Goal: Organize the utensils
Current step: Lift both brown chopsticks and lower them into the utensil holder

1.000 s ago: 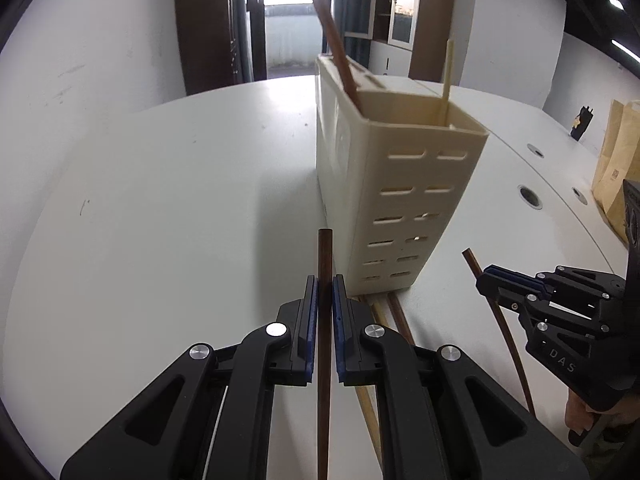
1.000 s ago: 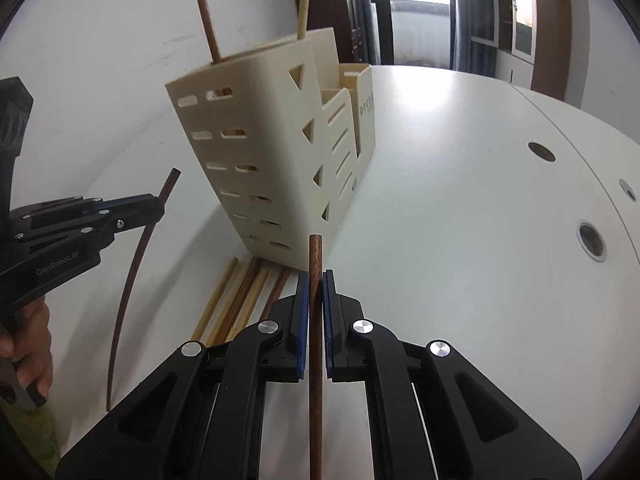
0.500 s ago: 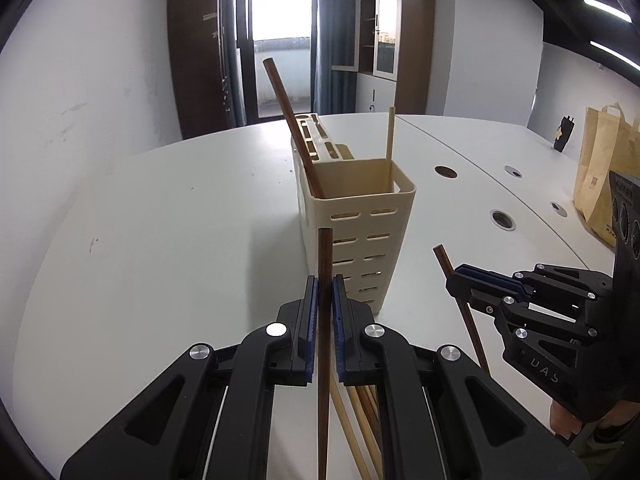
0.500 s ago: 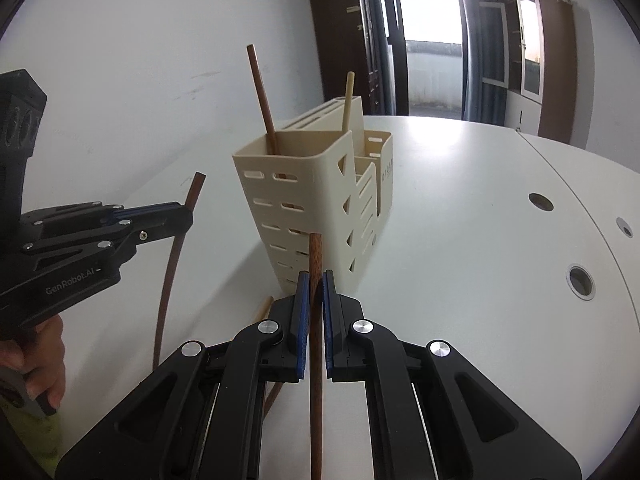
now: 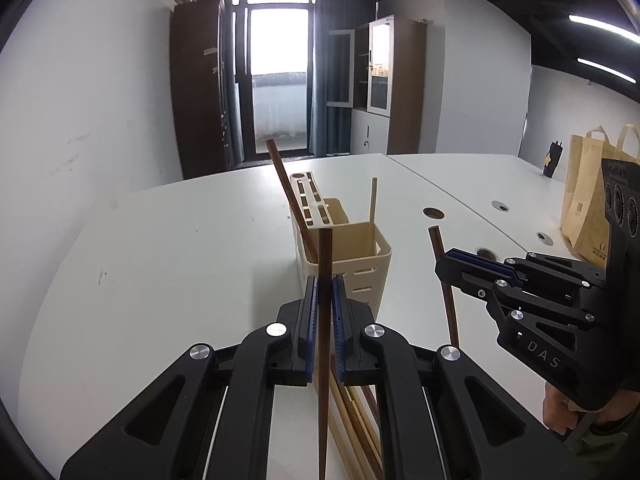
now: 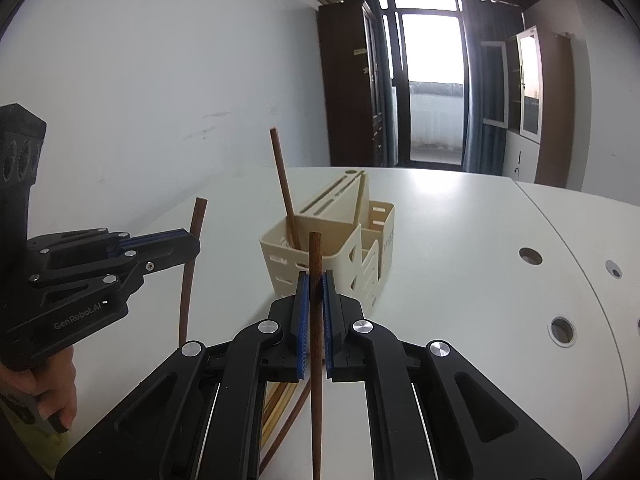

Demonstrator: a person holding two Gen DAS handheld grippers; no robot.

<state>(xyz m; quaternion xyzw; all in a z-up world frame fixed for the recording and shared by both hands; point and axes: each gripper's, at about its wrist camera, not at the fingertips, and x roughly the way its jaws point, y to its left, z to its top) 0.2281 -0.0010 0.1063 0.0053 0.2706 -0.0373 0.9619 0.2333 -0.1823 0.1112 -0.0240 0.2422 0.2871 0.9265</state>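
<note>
**Lifting two chopsticks toward a holder that is barely filled**

Holding one dark chopstick each, the left gripper [image 5: 324, 280] and right gripper [image 6: 315, 276] are clamped tight. Ahead stands the cream holder [image 5: 362, 258] with two sticks inside; near it, more loose chopsticks [image 5: 356, 420] lie on the white table [image 5: 180, 260], waiting.

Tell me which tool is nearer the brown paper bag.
Right. The right tool sits between the cream utensil holder and the brown paper bag; the left tool faces the holder, farther from the bag.
</note>
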